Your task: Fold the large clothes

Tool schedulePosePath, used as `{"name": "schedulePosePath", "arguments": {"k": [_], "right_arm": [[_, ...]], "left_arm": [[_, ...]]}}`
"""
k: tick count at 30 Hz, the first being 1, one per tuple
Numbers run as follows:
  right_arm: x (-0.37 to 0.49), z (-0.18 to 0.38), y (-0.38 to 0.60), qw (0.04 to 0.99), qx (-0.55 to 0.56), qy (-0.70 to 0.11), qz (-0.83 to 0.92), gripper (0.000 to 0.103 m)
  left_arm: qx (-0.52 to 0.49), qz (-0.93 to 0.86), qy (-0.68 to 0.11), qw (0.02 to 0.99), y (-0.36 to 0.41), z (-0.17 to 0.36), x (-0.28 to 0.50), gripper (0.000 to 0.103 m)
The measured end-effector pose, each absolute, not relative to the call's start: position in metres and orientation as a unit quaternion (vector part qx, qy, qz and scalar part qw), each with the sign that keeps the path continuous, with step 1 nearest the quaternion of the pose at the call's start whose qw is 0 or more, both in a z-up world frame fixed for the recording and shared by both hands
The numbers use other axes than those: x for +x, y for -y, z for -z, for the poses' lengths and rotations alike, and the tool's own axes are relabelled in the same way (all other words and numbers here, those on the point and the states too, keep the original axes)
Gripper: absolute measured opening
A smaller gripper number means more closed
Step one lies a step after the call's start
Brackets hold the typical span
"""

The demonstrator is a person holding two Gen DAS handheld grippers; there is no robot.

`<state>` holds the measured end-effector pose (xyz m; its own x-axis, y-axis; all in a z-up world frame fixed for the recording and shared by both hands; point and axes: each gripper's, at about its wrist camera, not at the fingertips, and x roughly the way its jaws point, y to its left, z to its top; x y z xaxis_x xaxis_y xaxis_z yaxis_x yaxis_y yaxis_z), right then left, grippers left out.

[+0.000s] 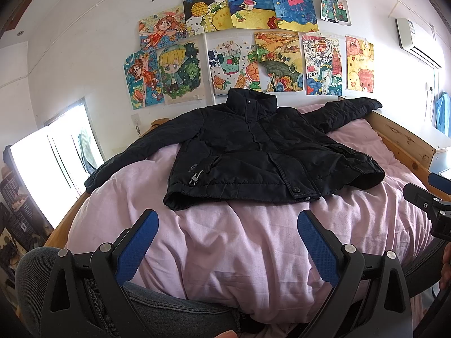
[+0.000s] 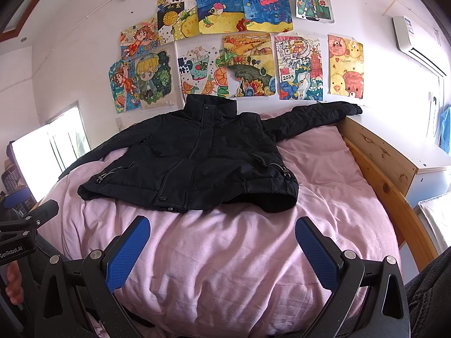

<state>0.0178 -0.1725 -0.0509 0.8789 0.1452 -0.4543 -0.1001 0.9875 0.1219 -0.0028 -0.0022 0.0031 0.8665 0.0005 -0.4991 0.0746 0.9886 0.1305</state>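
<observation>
Black jacket (image 1: 253, 152) spread front-up on a pink quilt (image 1: 231, 242), collar at 12 o'clock toward a wall of drawings (image 1: 248, 42), hem at 6 o'clock; sleeves extend toward 9 and 3 o'clock, the latter reaching past the wooden bed frame (image 2: 380, 169). Left gripper (image 1: 227, 246) and right gripper (image 2: 222, 249) hover over bare quilt near the hem, jaws spread wide, holding nothing and apart from the jacket. An air conditioner (image 2: 414, 42) sits at 2 o'clock.
</observation>
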Motion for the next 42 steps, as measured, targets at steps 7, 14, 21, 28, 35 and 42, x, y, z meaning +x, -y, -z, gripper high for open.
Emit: {"name": "schedulePosePath", "arguments": {"k": [7,14,21,28,35,42], "right_arm": [[0.018,0.051,0.172,0.968,0.048,-0.238,-0.063,0.103],[0.018,0.051,0.172,0.968,0.048,-0.238,-0.063,0.103],[0.018,0.051,0.172,0.968,0.048,-0.238,-0.063,0.103],[0.017,0.051,0.168,0.968,0.048,-0.238,-0.063,0.103],[0.029,0.054,0.179,0.959,0.054,-0.275,-0.041,0.103],[0.044,0.033,0.192,0.944,0.074,-0.320,0.007,0.103]], "left_arm": [[0.073,0.019,-0.257,0.963,0.002,-0.003,-0.003,0.097],[0.073,0.019,-0.257,0.963,0.002,-0.003,-0.003,0.097],[0.073,0.019,-0.257,0.963,0.002,-0.003,-0.003,0.097],[0.073,0.019,-0.258,0.963,0.002,-0.003,-0.003,0.097],[0.076,0.019,-0.304,0.949,0.000,0.007,0.016,0.097],[0.057,0.044,-0.363,0.929,-0.006,-0.002,0.047,0.097]]}}
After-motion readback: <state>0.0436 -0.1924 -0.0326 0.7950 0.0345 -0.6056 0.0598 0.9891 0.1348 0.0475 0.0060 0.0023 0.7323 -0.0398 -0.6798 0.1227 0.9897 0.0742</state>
